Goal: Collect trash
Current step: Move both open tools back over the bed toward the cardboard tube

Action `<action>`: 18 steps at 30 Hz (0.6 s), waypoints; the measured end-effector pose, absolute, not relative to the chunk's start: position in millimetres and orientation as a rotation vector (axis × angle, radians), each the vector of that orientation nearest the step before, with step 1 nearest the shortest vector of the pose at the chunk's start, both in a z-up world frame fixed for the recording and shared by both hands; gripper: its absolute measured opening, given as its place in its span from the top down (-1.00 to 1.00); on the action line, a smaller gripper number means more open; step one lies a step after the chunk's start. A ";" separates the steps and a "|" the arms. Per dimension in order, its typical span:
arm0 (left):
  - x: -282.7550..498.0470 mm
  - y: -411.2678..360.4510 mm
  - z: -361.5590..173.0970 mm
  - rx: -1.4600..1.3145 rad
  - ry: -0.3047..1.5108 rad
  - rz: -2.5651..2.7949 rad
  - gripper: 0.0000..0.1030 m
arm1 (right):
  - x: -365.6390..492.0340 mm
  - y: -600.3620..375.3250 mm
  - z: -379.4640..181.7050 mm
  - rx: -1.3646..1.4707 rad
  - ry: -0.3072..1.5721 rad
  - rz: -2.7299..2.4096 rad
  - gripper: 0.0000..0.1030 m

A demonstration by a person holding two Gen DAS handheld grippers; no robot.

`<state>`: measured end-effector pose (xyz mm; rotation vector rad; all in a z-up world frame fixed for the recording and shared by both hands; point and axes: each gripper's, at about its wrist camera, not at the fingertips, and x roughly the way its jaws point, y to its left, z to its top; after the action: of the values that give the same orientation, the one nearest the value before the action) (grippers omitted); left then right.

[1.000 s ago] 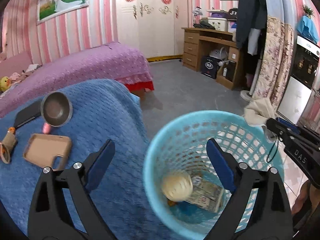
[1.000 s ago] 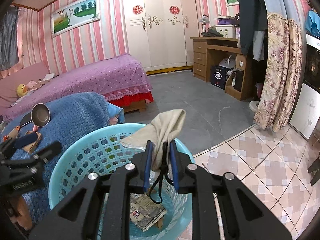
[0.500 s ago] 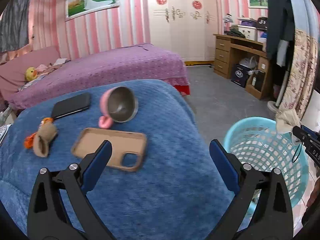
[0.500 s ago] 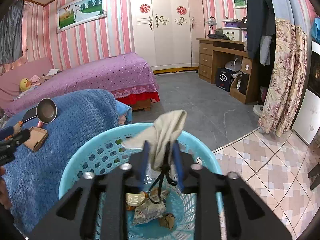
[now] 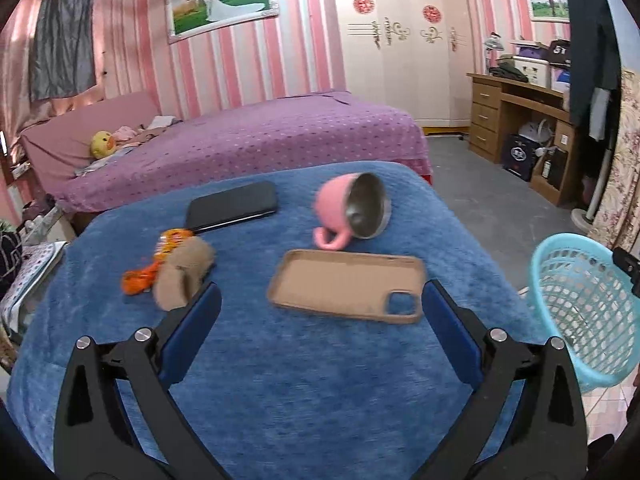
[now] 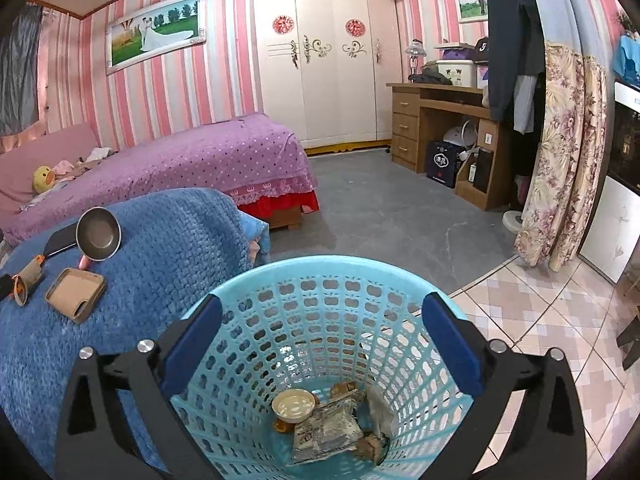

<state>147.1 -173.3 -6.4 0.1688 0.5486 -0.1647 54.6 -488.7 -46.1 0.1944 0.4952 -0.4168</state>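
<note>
Blue-padded right tongs (image 6: pixel 320 340) wide, just sprung open, empty, over basket (image 6: pixel 400 280); trash inside seen only there. Left tongs (image 5: pixel 320 320) wide over table (image 5: pixel 300 380); wrapper (image 5: pixel 176 264) lying diagonally.

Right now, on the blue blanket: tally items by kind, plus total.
Phone: 1
Phone case: 1
Pink cup: 1
Orange wrapper: 1
Brown cardboard tube: 1
Total: 5
</note>
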 end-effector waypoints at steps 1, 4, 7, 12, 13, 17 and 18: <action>148.6 -163.1 -5.0 0.165 0.548 -0.155 -0.89 | 56.3 -484.5 -45.1 0.191 0.493 -0.420 -0.91; 151.3 -141.1 -3.9 0.156 0.546 -0.136 -0.89 | 61.8 -472.2 -42.8 0.182 0.491 -0.417 -0.91; 154.5 -116.7 -7.1 0.150 0.557 -0.117 -0.89 | 68.6 -458.0 -40.6 0.172 0.494 -0.409 -0.91; 161.9 -70.5 -15.4 0.101 0.583 -0.072 -0.89 | 83.2 -426.2 -39.6 0.128 0.510 -0.376 -0.91; 164.3 -63.2 -15.8 0.095 0.586 -0.063 -0.89 | 85.4 -420.1 -39.4 0.119 0.512 -0.370 -0.91; 172.0 -30.4 -16.1 0.067 0.579 -0.017 -0.89 | 94.2 -396.6 -39.0 0.106 0.514 -0.339 -0.91; 173.8 -21.8 -17.0 0.062 0.578 -0.006 -0.89 | 96.9 -390.7 -38.9 0.111 0.516 -0.329 -0.91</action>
<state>173.8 -21.8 -17.0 0.0621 0.5782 -0.0058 96.9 -390.7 -38.9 0.1110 0.5161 -0.3294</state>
